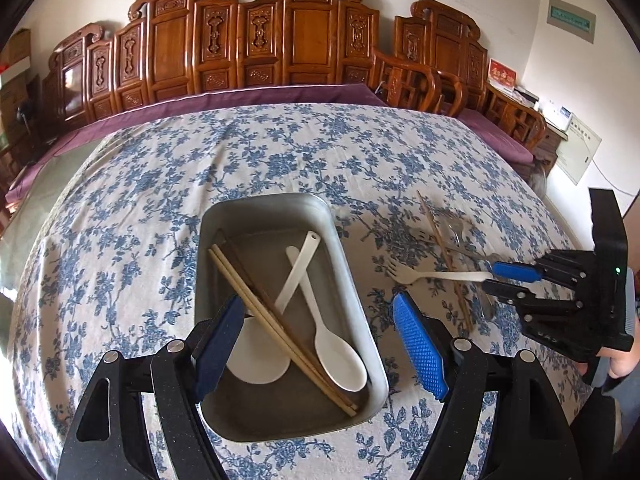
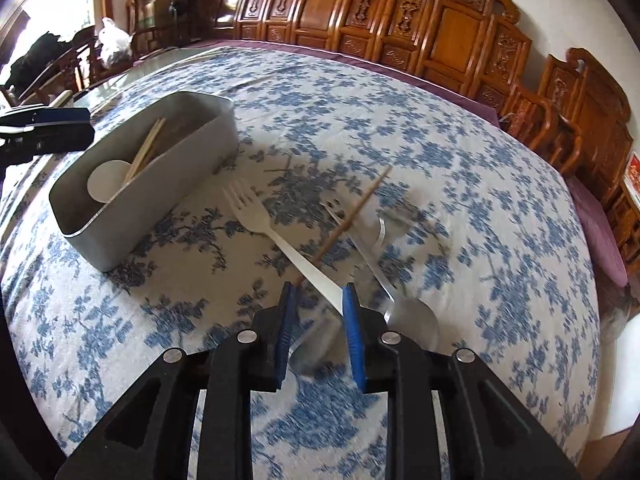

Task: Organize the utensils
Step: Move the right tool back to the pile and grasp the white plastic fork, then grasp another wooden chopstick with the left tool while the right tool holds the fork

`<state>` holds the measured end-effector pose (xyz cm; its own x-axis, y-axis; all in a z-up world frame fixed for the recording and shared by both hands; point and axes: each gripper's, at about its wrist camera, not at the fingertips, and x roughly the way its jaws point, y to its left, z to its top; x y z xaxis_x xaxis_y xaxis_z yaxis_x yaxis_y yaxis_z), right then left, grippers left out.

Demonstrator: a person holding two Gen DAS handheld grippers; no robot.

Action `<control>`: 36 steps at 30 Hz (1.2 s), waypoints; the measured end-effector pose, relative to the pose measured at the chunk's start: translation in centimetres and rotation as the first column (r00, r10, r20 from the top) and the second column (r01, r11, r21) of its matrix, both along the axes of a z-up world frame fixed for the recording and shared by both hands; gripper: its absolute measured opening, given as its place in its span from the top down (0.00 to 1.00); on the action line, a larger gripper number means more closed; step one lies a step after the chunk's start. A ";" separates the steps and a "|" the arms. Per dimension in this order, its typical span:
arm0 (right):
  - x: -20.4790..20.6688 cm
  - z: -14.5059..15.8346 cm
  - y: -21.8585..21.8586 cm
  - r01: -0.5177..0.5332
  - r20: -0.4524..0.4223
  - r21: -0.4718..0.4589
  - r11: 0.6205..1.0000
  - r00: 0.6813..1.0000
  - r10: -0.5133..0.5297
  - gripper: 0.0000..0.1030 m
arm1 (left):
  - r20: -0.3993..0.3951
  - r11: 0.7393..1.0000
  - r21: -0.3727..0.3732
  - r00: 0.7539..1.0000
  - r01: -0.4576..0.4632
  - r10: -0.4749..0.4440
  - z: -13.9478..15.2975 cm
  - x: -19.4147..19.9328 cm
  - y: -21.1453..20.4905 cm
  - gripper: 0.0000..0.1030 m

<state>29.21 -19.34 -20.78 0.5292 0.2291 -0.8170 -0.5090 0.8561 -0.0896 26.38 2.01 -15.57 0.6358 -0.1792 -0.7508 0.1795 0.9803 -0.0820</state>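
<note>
Hovering low in the left wrist view, the left gripper [image 1: 318,344] stands spread and empty over the tray [image 1: 352,280], which holds chopsticks [image 1: 276,324] and spoons. In the right wrist view, the right gripper [image 2: 318,300], at lower centre, is partly spread around the white fork [image 2: 280,236], gripping nothing. Light, stiff, slippery: grip the handle end.

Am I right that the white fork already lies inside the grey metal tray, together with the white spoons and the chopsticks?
Not quite: the white fork still lies on the tablecloth beside the grey metal tray, as the left wrist view shows. The white spoons and the chopsticks are indeed inside the tray.
</note>
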 end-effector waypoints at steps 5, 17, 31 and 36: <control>2.4 -0.7 1.8 -0.035 -0.048 0.019 0.999 0.998 0.035 0.74 | -0.005 1.000 0.003 1.000 0.010 -0.010 -0.3 -0.1 -0.7 0.29; 5.8 -2.9 4.0 -0.118 -0.165 -0.027 0.993 0.980 0.112 0.83 | -0.010 0.999 0.022 0.999 0.033 -0.033 -0.6 -0.3 -1.8 0.29; 2.6 0.6 -1.0 -0.009 -0.050 0.121 0.993 0.999 0.015 0.92 | 0.008 0.997 0.035 0.997 0.074 -0.074 -0.5 -1.3 -4.4 0.29; 1.4 0.1 -4.0 0.085 -0.033 0.124 0.989 0.996 -0.081 0.92 | 0.011 0.996 0.033 0.996 0.086 -0.086 -0.6 -0.8 -6.2 0.29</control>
<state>30.59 -23.37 -20.70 0.5283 0.2864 -0.7993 -0.4366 0.8990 0.0335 25.56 -4.23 -16.13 0.6281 -0.2094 -0.7494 0.2642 0.9633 -0.0478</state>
